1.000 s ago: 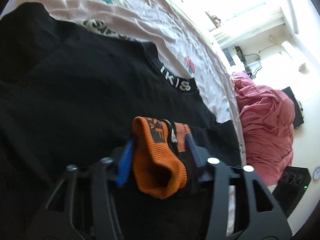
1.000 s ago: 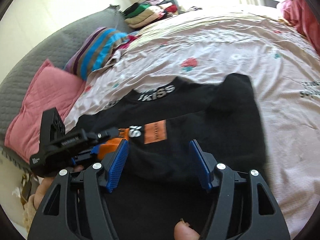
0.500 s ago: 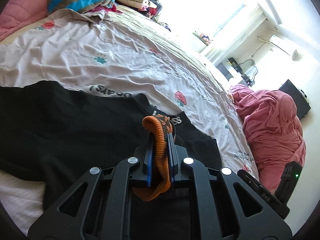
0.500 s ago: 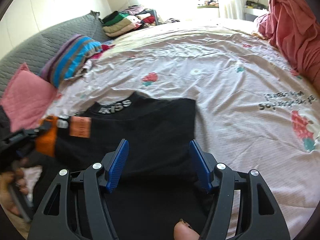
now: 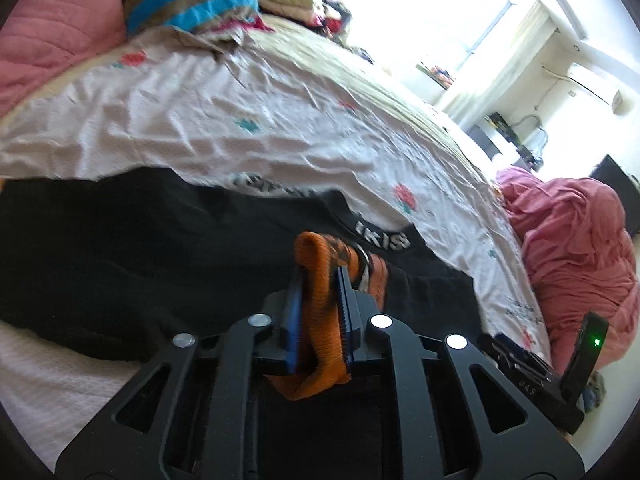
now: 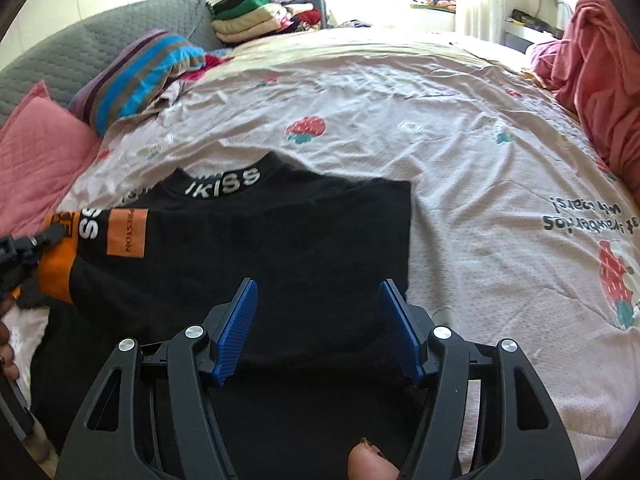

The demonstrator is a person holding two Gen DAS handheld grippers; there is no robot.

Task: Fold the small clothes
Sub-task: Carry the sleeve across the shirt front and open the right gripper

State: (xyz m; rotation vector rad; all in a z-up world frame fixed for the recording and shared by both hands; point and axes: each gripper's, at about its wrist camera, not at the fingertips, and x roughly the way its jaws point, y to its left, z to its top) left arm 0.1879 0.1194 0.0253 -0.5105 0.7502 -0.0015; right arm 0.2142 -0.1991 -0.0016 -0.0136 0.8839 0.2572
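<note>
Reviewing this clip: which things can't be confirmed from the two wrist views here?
- Black shirt hem: right wrist view, covered by the open right claw.
- Other sleeve: not identifiable in either view.
- Cuff grip depth: left wrist view, the left claw pads cover part of the orange cuff.
- Collar lettering: left wrist view, motion blur; start unreadable.

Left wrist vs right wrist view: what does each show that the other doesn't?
Left wrist only: the left gripper shut on the orange cuff, seen close up; wall air conditioner.

Right wrist only: the open right gripper above the shirt body; gray headboard; strawberry print.

Both: black shirt, striped pillow, bedsheet.
</note>
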